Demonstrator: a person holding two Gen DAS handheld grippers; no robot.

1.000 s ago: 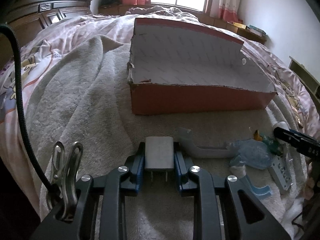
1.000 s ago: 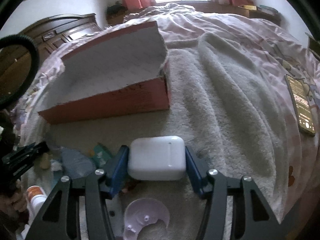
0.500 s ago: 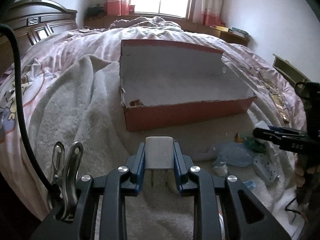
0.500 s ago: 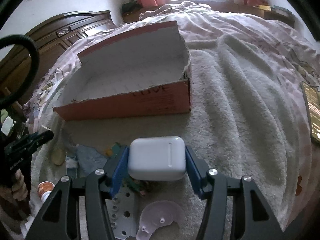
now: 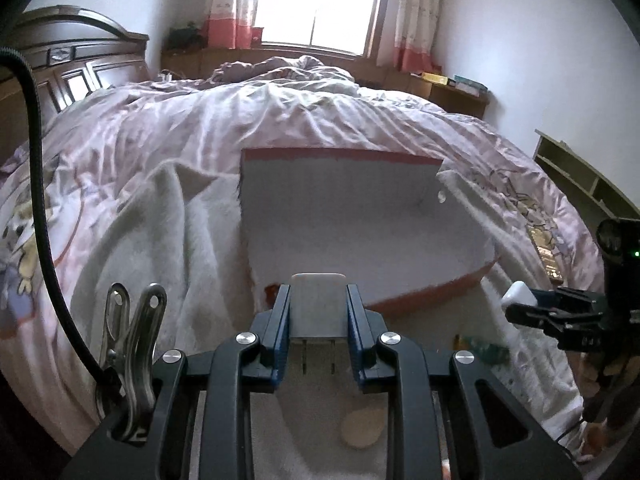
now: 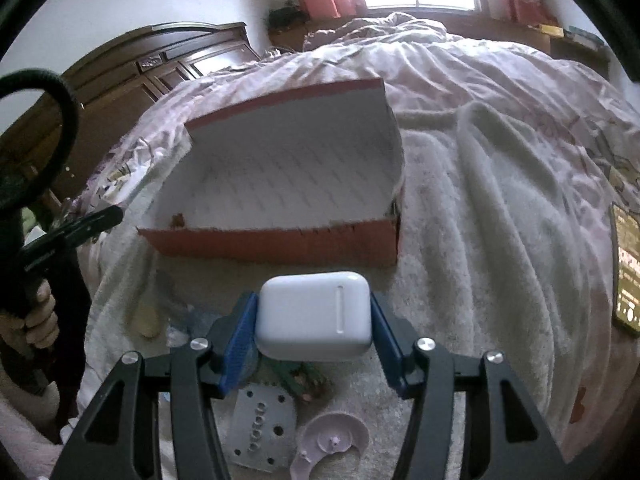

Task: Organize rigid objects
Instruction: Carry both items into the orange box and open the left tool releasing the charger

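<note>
My left gripper is shut on a white plug adapter, prongs toward the camera, held in the air at the near left corner of the open red cardboard box. My right gripper is shut on a white earbud case, held in the air in front of the same box. The box is white inside and looks empty. The right gripper with the case also shows at the right of the left wrist view.
The box sits on a white fleece blanket over a pink quilt. Below my right gripper lie a metal plate with holes, a lilac plastic disc and a beige oval piece. A phone lies at right.
Both grippers have risen and moved toward the box with their objects held. The box interior now shows from higher up, and the left gripper is over its near left corner.
</note>
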